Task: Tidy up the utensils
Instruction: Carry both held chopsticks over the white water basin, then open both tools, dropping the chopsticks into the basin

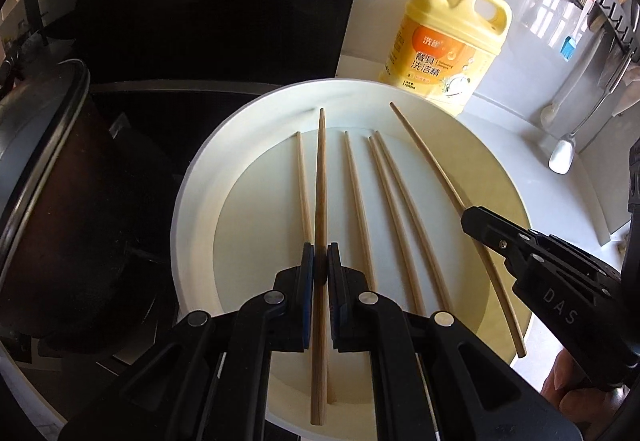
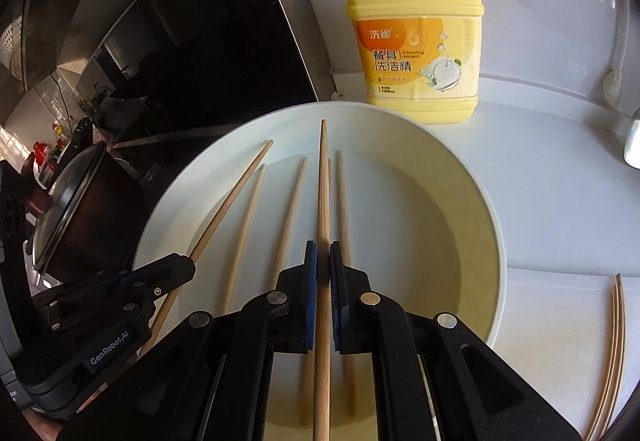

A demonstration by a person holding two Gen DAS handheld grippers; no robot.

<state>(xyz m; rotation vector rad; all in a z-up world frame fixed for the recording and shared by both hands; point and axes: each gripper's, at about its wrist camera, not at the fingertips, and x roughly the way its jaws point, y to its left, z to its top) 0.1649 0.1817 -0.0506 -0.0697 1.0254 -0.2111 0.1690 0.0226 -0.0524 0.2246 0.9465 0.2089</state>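
On the white table (image 2: 552,201) (detergent bottle (image 2: 414,37) behind), your left claw (image 1: 320,261) and right claw (image 2: 323,261) each pinch one chopstick above the white basin (image 2: 472,177).

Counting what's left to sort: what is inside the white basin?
The white basin holds loose chopsticks; each gripper pinches one above them. Four lie loose in the left view; the fingers hide the near ends.

1. A plate (image 1: 200,177) sits on the surface (image 2: 560,177), with a row of chopsticks (image 1: 356,201) lying in it.
2. A soap bottle (image 2: 416,41) stands just behind the plate.
3. A pot (image 1: 48,201) stands left of the plate.
4. More chopsticks (image 2: 612,353) lie on the surface, right of the plate.
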